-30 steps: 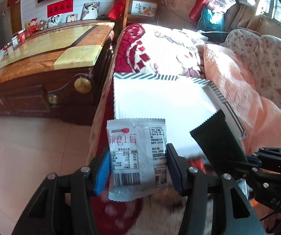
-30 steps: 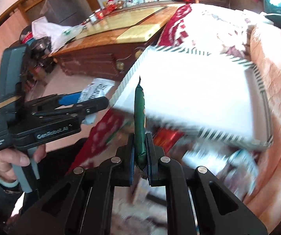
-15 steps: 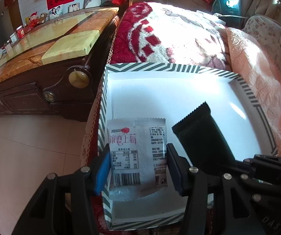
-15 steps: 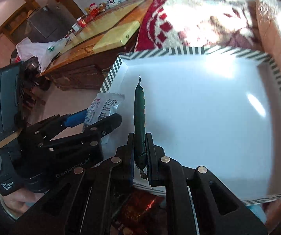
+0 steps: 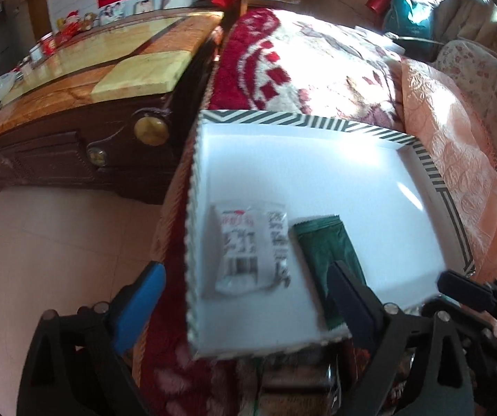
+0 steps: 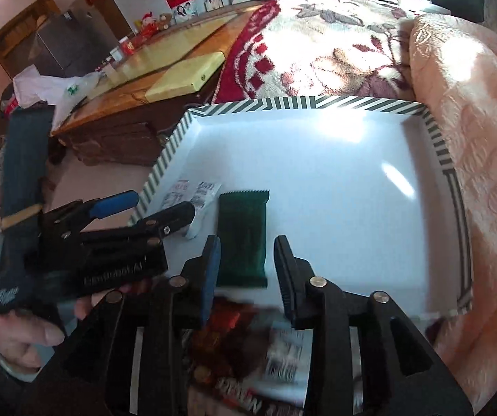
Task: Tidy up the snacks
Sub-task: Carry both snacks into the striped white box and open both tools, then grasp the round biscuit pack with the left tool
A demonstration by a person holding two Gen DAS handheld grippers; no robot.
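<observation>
A white tray with a striped rim (image 5: 303, 119) (image 6: 303, 102) lies on the sofa. A white snack packet (image 5: 251, 246) (image 6: 199, 190) and a dark green snack packet (image 5: 328, 246) (image 6: 243, 235) lie side by side in its near left corner. My left gripper (image 5: 245, 294) is open and empty, just in front of the white packet. My right gripper (image 6: 248, 263) is open and empty, its jaws either side of the green packet's near end. The left gripper (image 6: 158, 208) also shows in the right wrist view.
Several loose snack packets (image 6: 245, 346) lie on the red patterned blanket (image 5: 283, 52) before the tray. A dark wooden coffee table (image 5: 75, 111) stands to the left across tiled floor (image 5: 57, 242). A peach cover (image 6: 473, 138) lies on the right.
Both grippers opened and let go of their packets, which now lie flat in the tray. Both grippers drew back a little.
</observation>
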